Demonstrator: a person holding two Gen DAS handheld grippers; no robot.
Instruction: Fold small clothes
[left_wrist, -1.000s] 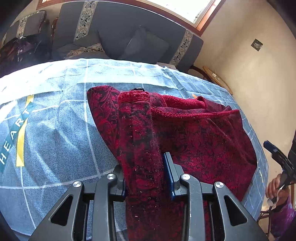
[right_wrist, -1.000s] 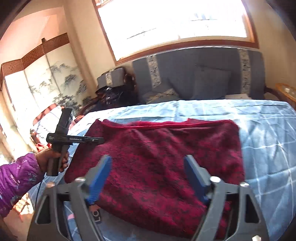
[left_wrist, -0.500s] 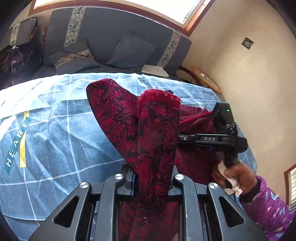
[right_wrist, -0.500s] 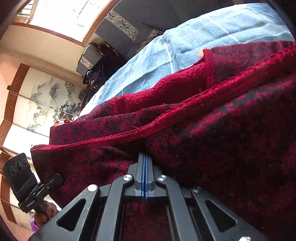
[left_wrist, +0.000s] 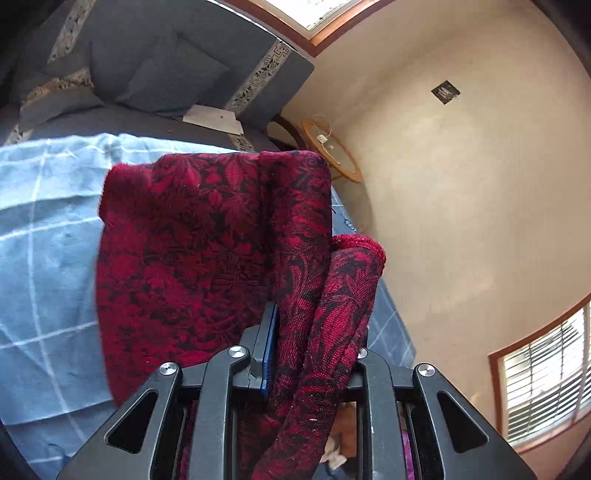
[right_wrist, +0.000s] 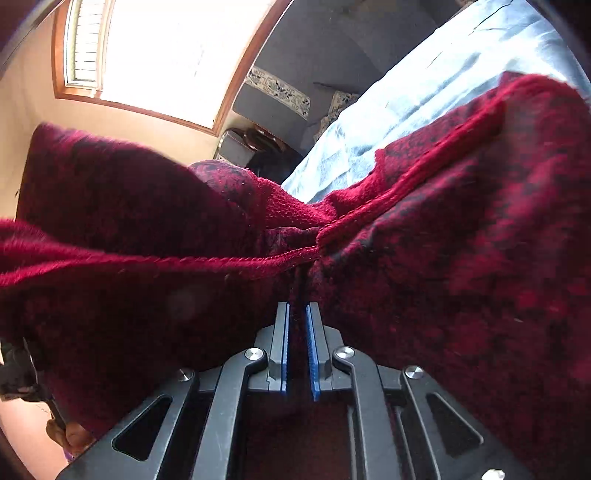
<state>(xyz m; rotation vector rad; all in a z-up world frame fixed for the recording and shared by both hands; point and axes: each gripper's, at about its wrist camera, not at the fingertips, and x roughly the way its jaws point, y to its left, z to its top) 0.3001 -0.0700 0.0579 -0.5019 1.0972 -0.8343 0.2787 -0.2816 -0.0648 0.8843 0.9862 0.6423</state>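
While the left gripper (left_wrist: 306, 354) clamps a thick bunched fold of the red garment (left_wrist: 207, 251), its blue-padded left finger (left_wrist: 269, 347) shows bare at 6 o'clock and the other finger is buried under cloth, so the jaws stand fairly narrow with fabric packed between them. From that grip the dark red, black-patterned knit rises toward 12 o'clock as a broad lifted panel, with a second rolled edge (left_wrist: 354, 266) hanging off at 3 o'clock. Behind the panel at 9 o'clock lies the light blue checked blanket (left_wrist: 48, 229), and the grey sofa (left_wrist: 177, 62) with its cushions sits at 11 o'clock. A cream wall (left_wrist: 461, 184) fills the 2 o'clock side, and a small round wooden table (left_wrist: 332, 151) stands near its foot.

On the right wrist view, the right gripper (right_wrist: 298, 343) has its two blue pads nearly together, pinching a thin layer of the same garment (right_wrist: 461, 258) that runs up between them. A corded red hem (right_wrist: 207, 262) crosses from 9 o'clock toward 2 o'clock, just above the fingertips. Cloth drapes on both sides, blurred at 3 o'clock. The blanket (right_wrist: 424, 96) shows at 1 o'clock, and a bright window (right_wrist: 155, 51) at 11 o'clock
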